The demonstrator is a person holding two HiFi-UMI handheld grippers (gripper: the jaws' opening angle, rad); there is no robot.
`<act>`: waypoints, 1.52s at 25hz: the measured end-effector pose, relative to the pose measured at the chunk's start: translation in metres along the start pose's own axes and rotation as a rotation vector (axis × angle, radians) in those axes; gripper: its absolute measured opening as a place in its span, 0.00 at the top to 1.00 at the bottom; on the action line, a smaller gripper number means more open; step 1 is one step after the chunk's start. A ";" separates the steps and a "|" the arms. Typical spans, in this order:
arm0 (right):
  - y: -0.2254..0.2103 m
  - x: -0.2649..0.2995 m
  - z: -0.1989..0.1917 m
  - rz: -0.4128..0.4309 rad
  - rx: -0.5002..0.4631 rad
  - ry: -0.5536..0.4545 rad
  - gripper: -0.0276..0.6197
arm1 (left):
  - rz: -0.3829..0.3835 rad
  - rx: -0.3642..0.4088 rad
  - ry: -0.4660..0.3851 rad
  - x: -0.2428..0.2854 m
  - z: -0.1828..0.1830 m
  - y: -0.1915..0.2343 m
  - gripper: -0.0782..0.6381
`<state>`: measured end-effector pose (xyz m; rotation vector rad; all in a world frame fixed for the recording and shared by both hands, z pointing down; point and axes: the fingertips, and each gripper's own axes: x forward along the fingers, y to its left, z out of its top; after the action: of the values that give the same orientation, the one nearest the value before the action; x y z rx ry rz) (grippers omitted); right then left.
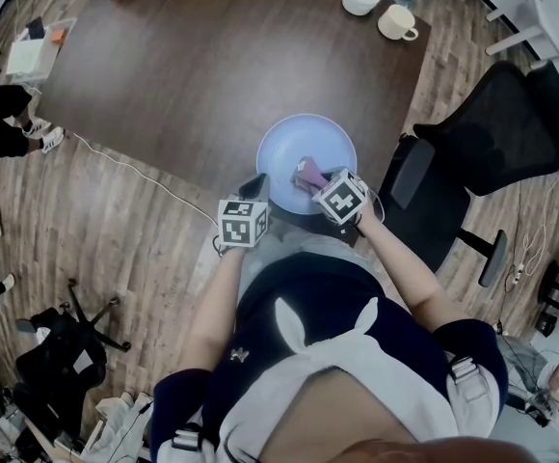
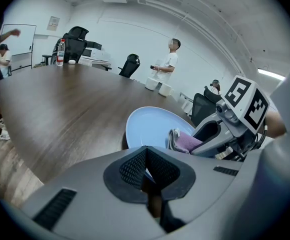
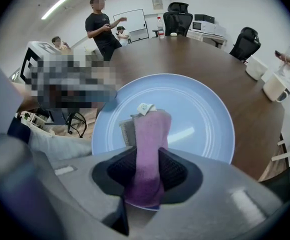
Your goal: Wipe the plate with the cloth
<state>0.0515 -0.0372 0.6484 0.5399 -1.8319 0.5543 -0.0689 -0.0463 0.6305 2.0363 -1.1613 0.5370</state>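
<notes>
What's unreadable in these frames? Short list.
- Head view: the spot where the purple cloth meets the plate is hidden under the right gripper.
- Right gripper view: the print on the cloth's tag is too small to read, and the plate's near rim is behind the gripper's own body.
- Left gripper view: the plate's near rim is covered by the left gripper.

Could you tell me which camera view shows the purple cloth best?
The right gripper view: the cloth fills the centre, clamped in the right gripper over the plate, tag visible. The head view shows only a small patch beside the marker cube; the left gripper view shows its folded end from the side.
</notes>
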 end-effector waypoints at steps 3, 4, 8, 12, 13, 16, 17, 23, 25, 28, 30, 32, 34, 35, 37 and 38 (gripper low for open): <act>-0.015 -0.003 -0.006 -0.016 0.028 0.002 0.76 | -0.002 0.001 -0.002 0.000 0.000 -0.001 0.88; -0.020 -0.004 -0.007 -0.020 0.038 0.000 0.76 | -0.002 0.001 -0.001 0.000 -0.001 -0.001 0.88; -0.033 -0.003 -0.007 -0.005 0.084 -0.010 0.76 | -0.003 0.002 0.001 0.000 -0.001 -0.001 0.88; -0.041 -0.004 -0.004 -0.003 0.107 -0.019 0.75 | -0.005 0.002 0.001 -0.001 0.000 -0.001 0.88; -0.044 -0.004 -0.004 -0.010 0.115 -0.016 0.75 | -0.006 0.002 0.001 -0.001 0.000 0.000 0.88; -0.051 -0.004 -0.001 -0.023 0.151 -0.021 0.75 | -0.010 0.003 0.003 -0.001 -0.001 -0.001 0.88; -0.054 -0.004 0.001 -0.028 0.163 -0.026 0.75 | -0.011 0.003 0.004 -0.002 -0.001 -0.001 0.88; -0.068 -0.002 0.015 -0.071 0.215 -0.042 0.75 | -0.012 0.004 0.000 -0.004 -0.002 -0.002 0.88; -0.070 -0.001 0.021 -0.086 0.201 -0.044 0.75 | -0.010 0.005 -0.002 -0.003 -0.002 -0.001 0.88; -0.068 0.001 0.035 -0.098 0.168 -0.063 0.75 | -0.006 0.006 -0.003 -0.004 -0.003 -0.001 0.88; -0.068 0.002 0.039 -0.109 0.156 -0.060 0.75 | -0.005 0.006 -0.005 -0.004 -0.002 0.000 0.88; -0.067 0.003 0.041 -0.112 0.155 -0.055 0.75 | -0.004 0.007 -0.006 -0.004 -0.002 0.000 0.88; -0.064 0.003 0.043 -0.108 0.156 -0.059 0.75 | -0.003 0.008 -0.005 -0.003 -0.001 -0.001 0.88; -0.063 0.003 0.045 -0.106 0.155 -0.063 0.75 | -0.002 0.009 -0.004 -0.003 -0.001 -0.002 0.88; -0.058 0.005 0.048 -0.090 0.156 -0.074 0.75 | -0.002 0.009 0.001 -0.001 -0.001 -0.002 0.88; -0.055 0.007 0.050 -0.080 0.155 -0.081 0.75 | -0.001 0.009 0.003 0.000 -0.001 -0.002 0.88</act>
<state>0.0464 -0.1116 0.6462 0.7461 -1.8440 0.6315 -0.0673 -0.0442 0.6303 2.0433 -1.1574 0.5458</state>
